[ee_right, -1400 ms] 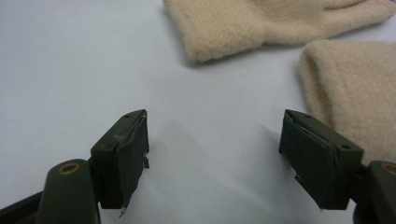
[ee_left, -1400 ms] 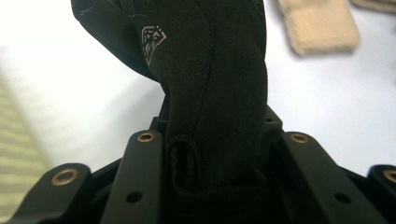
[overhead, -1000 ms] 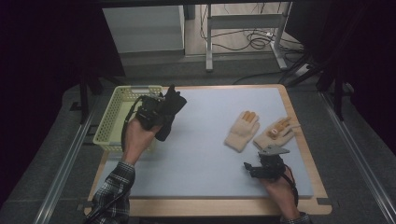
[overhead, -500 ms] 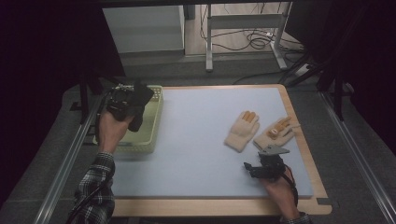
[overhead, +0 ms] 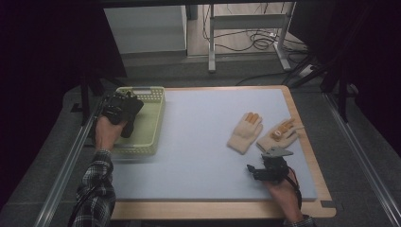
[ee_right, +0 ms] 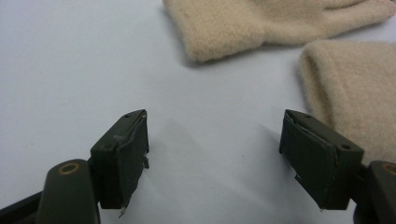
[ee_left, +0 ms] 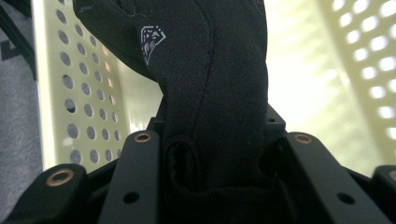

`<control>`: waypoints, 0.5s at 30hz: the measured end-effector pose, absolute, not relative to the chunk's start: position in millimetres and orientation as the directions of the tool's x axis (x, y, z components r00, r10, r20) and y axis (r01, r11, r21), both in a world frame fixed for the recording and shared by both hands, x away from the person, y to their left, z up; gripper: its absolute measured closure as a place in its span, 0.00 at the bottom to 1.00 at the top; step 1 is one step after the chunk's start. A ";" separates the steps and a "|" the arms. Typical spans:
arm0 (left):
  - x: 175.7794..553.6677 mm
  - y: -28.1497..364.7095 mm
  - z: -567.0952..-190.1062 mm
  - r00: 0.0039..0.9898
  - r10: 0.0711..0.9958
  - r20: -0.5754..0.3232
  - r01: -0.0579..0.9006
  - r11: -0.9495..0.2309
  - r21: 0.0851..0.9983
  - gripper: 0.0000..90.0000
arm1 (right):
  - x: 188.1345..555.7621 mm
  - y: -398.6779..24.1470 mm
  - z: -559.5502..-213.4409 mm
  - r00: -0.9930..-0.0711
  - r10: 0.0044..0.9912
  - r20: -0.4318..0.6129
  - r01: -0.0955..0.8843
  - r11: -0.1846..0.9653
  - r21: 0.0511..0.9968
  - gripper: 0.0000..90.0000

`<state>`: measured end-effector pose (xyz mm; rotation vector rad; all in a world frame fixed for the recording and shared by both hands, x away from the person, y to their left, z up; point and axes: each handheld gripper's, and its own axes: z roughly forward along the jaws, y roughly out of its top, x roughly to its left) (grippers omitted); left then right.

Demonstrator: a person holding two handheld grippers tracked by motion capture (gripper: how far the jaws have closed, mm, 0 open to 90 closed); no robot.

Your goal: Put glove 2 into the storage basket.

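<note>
Black glove (ee_left: 205, 93) hangs pinched in my left tongs (overhead: 124, 113), held over the pale green basket (overhead: 150, 124) at the counter's (overhead: 198, 142) left edge; the jaws are clamped on its cuff. Around it the basket's walls leave open room on both sides, one perforated wall close on the left of the left gripper view. My right tongs (overhead: 265, 169) rest near the counter's front right, jaws spread wide with nothing between them, bare blue-grey surface ahead. Just beyond them lie two cream gloves, one (overhead: 245, 132) nearer the middle, the other (overhead: 280, 135) close to the wooden right rim, side by side. Between basket and cream gloves the counter is wide open. The black glove is smooth, stitched fabric with a small white emblem; the cream pair looks fleecy, fingertips orange.
</note>
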<state>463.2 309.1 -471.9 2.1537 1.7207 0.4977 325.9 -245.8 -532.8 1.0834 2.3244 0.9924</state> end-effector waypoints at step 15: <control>484.8 311.6 -500.4 0.196 0.969 0.148 0.903 -0.237 0.358 0.22 | 326.0 -245.9 -532.8 -0.626 0.779 -0.049 0.503 0.450 0.738 0.26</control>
